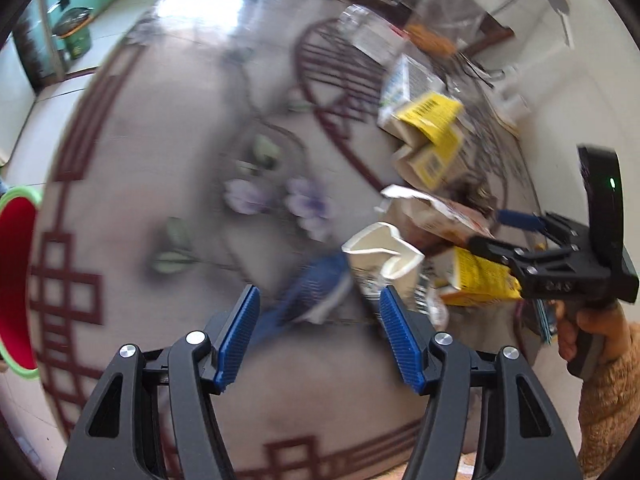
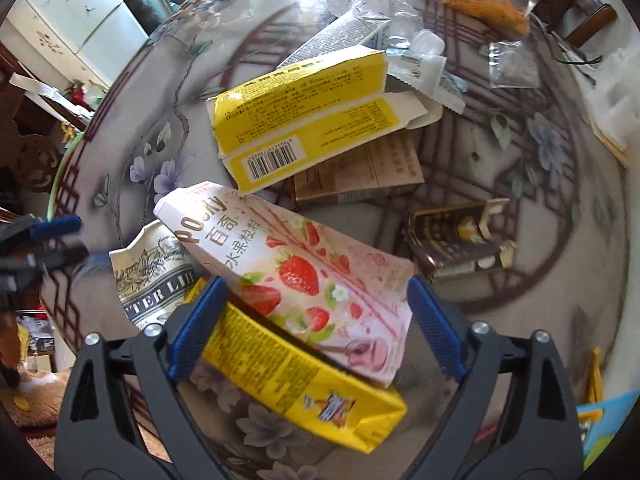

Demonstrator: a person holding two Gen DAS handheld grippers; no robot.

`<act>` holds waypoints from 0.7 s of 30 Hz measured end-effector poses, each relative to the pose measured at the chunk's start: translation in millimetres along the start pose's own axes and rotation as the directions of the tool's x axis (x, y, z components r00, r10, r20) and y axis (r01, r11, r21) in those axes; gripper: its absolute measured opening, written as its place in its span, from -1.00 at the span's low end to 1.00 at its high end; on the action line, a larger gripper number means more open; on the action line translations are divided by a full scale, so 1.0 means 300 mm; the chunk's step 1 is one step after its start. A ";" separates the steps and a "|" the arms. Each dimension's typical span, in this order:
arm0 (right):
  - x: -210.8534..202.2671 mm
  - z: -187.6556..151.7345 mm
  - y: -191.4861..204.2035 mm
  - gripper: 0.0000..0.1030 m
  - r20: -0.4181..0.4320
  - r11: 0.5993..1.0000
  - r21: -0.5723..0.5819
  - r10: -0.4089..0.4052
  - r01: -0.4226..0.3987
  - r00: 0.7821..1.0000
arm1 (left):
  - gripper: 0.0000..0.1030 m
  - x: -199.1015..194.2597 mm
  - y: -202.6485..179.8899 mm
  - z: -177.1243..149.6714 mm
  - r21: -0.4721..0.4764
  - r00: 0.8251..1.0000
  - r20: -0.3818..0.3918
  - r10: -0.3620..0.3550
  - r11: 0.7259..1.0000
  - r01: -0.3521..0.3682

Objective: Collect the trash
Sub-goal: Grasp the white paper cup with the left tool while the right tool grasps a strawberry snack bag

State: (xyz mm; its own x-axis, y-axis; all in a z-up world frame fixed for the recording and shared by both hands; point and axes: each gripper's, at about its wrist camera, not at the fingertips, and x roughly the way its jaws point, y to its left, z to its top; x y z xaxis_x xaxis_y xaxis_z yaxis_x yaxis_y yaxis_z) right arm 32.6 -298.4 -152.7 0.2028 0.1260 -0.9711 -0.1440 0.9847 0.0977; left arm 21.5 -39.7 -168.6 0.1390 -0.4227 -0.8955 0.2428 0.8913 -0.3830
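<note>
While the right gripper [image 2: 314,322] straddles the Pocky box [image 2: 288,276], seemingly unclamped, and the left gripper [image 1: 320,334] gapes empty, cartons [image 2: 304,120] ahead remain uncollected.

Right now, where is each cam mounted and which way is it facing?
Left wrist: on the left claw, facing forward and down over the floral table; open blue pads, a crushed paper cup just ahead, the right claw and the person's hand at right.
Right wrist: on the right claw, facing down at the trash pile; open pads straddle the pink Pocky box, which lies over a yellow box.
Shared: the cup, the Pocky box, the same table.
</note>
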 end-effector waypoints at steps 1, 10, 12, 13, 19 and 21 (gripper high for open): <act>0.005 0.004 -0.004 0.75 -0.001 1.000 -0.003 0.015 -0.015 1.000 | 0.26 0.014 -0.023 0.000 0.008 1.000 -0.015 -0.009 1.000 0.009; 0.028 0.015 -0.016 0.78 -0.005 0.996 -0.043 0.077 -0.077 0.997 | 0.02 0.169 -0.142 0.019 0.034 0.990 -0.132 -0.057 0.998 0.062; 0.039 0.009 -0.005 0.77 -0.015 0.997 -0.063 0.034 -0.035 0.999 | -0.02 0.174 -0.131 0.029 0.000 0.987 -0.131 -0.091 0.996 0.092; 0.037 0.004 -0.004 0.77 -0.014 0.997 -0.068 0.038 -0.038 0.999 | -0.33 0.164 -0.129 0.035 0.003 0.988 -0.117 -0.098 0.995 0.099; 0.062 0.017 0.006 0.63 -0.012 0.996 -0.084 0.026 -0.027 1.000 | -0.81 0.090 -0.098 0.072 -0.001 0.999 -0.026 -0.046 0.999 0.046; 0.077 0.023 0.007 0.43 -0.010 0.996 -0.086 0.008 -0.009 1.000 | -0.81 0.071 -0.078 0.078 -0.019 0.999 -0.009 -0.036 0.999 0.036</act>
State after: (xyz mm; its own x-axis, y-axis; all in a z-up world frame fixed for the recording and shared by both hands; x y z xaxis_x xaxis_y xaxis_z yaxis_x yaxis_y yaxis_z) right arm 43.5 -292.6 -173.5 0.1918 0.1329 -0.9724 -0.2288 0.9695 0.0874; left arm 41.3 -73.4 -173.4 0.1218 -0.4534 -0.8830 0.2296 0.8783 -0.4193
